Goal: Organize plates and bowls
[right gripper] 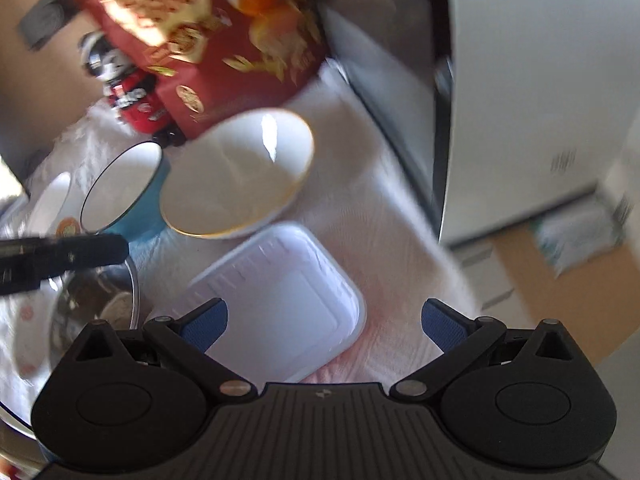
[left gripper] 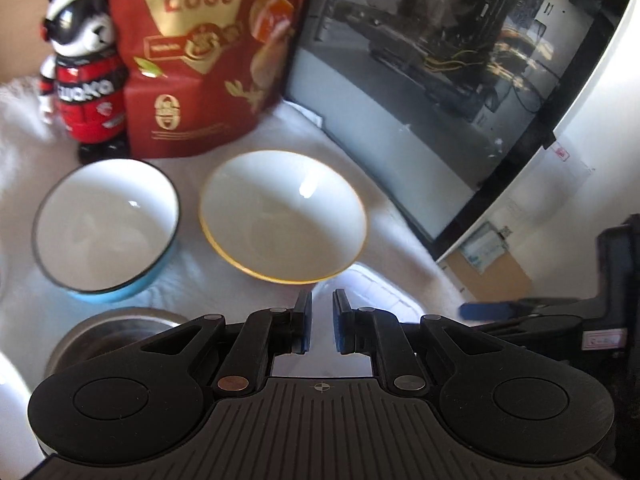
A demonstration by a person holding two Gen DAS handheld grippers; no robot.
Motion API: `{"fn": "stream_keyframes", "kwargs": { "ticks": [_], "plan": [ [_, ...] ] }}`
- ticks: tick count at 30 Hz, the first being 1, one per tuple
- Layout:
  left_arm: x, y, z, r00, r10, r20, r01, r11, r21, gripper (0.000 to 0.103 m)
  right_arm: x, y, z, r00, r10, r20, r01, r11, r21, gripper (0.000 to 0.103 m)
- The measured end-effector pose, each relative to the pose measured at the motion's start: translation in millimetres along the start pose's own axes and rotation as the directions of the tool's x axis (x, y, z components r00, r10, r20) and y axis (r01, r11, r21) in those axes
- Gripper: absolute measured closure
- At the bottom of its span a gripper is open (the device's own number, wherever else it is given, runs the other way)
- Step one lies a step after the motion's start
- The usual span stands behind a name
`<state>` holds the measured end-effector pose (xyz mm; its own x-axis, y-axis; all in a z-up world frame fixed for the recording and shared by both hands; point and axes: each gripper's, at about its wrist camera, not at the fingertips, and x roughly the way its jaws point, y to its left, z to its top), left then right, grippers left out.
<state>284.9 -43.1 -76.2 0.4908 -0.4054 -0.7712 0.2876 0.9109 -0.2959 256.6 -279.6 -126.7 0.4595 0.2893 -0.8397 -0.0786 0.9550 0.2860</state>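
Observation:
A white bowl with a gold rim (left gripper: 282,216) sits on the white cloth, just ahead of my left gripper (left gripper: 321,304), whose jaws stand a small gap apart with nothing between them. A blue bowl with a white inside (left gripper: 106,229) sits to its left. A steel bowl (left gripper: 108,334) lies under the left gripper's left side. In the right wrist view my right gripper (right gripper: 324,320) is wide open over a white square plastic tray (right gripper: 280,300). The gold-rim bowl (right gripper: 236,176), blue bowl (right gripper: 124,188) and steel bowl (right gripper: 96,304) lie beyond and left.
A red Quail Eggs bag (left gripper: 200,52) and a panda figure (left gripper: 82,68) stand behind the bowls. A glass-sided computer case (left gripper: 432,92) stands to the right. A white patterned plate (right gripper: 52,208) lies at far left. The left gripper's finger (right gripper: 64,258) shows in the right wrist view.

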Motion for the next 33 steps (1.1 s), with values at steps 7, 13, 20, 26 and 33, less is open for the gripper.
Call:
{"fn": "stream_keyframes", "kwargs": {
  "ticks": [7,13,20,26,33],
  "plan": [
    [22,-3,8,0.988,-0.025,-0.150,0.043,0.992,0.121,0.091,9,-1,-3,0.999,-0.050,-0.017,0.051,0.996,0.066,0.000],
    [34,8,11,0.980,-0.072,-0.188,0.103,0.982,0.161,0.091,4,13,-10,0.976,-0.211,0.059,0.215,0.975,-0.061,0.000],
    [52,12,19,0.965,-0.070,-0.253,0.117,0.977,0.176,0.090,1,7,-24,0.974,-0.228,0.001,0.228,0.974,0.017,0.000],
    [71,9,20,0.962,0.004,-0.273,0.060,0.972,0.227,0.089,1,16,-33,0.985,-0.171,0.005,0.171,0.985,0.031,0.000],
    [87,12,19,0.947,0.041,-0.319,0.037,0.972,0.233,0.087,15,22,-28,0.996,-0.088,-0.035,0.091,0.992,0.084,0.034]
  ]
}}
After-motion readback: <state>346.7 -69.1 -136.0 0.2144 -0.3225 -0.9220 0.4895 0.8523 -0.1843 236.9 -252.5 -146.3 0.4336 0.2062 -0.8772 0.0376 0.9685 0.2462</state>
